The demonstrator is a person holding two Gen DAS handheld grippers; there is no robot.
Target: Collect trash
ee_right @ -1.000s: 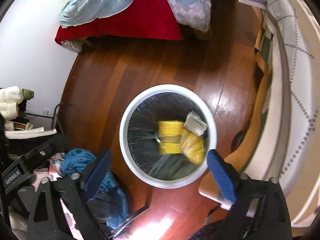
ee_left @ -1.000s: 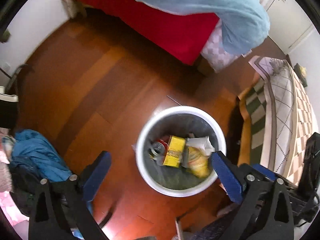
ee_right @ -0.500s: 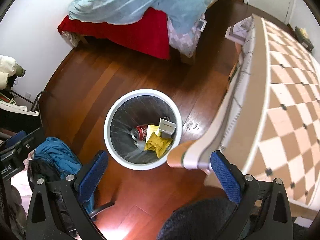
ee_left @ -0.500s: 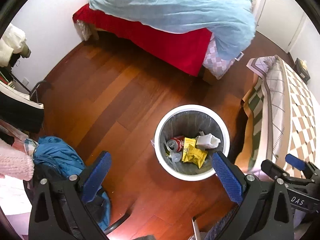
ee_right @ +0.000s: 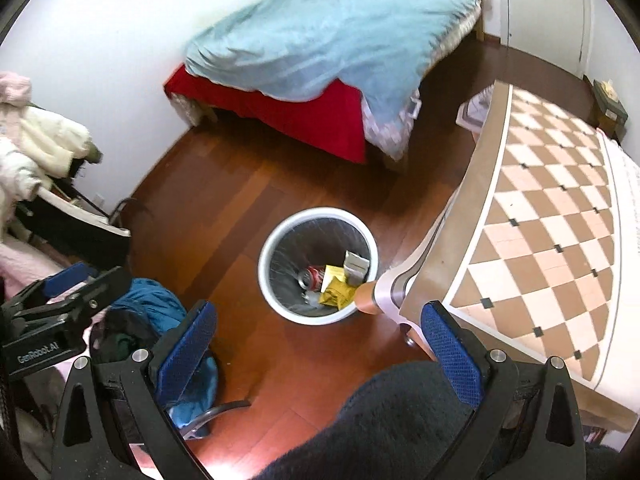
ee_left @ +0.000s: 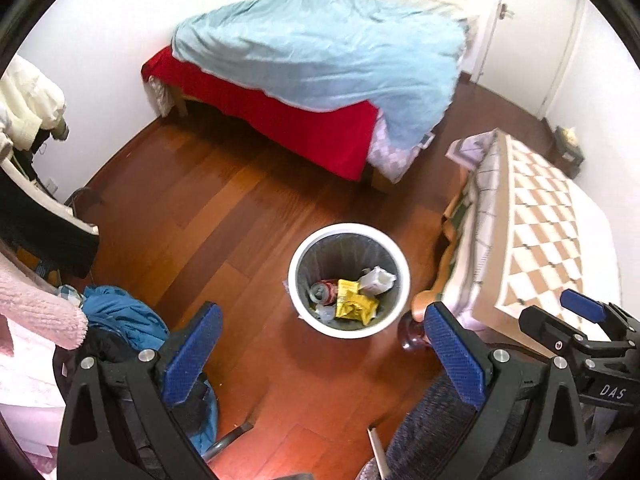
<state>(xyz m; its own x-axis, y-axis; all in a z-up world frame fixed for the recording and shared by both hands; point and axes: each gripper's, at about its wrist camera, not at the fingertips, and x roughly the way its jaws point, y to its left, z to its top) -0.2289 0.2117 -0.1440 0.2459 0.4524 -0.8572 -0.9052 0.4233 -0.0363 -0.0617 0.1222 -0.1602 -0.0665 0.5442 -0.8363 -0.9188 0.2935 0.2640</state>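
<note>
Left wrist view: left gripper [ee_left: 320, 352] held high above the wooden floor [ee_left: 224, 216], tilted down and forward, blue pads [ee_left: 192, 354] spread wide with nothing between. Just ahead of the gap, slightly toward the right finger: white trash bin [ee_left: 298, 264], upright, mouth open to the lens. Inside, red soda can [ee_left: 325, 290] lying on its side, long axis left to right, top end facing left; yellow snack bag [ee_left: 354, 304] crumpled flat beside it; white carton [ee_left: 376, 280] tipped toward the far right wall of the bin. Right of the fingers: checkered bed cover [ee_left: 536, 236], and past it the right gripper [ee_left: 580, 320] seen side-on.

Right wrist view: right gripper [ee_right: 320, 350] likewise raised and angled down, pads [ee_right: 186, 352] wide apart, empty. Same bin [ee_right: 264, 268] ahead of the gap, a little left of centre, partly hidden at its near right edge by the corner of the checkered cover [ee_right: 552, 216]. Can [ee_right: 314, 276], bag [ee_right: 336, 290] and carton [ee_right: 356, 266] clustered at the right side of the bin. Dark sleeve [ee_right: 384, 420] low between the fingers. Blue jacket [ee_right: 152, 304] heaped just left of the left finger. Far ahead: bed with light blue blanket [ee_right: 320, 36] over red sheet [ee_right: 320, 120].
</note>
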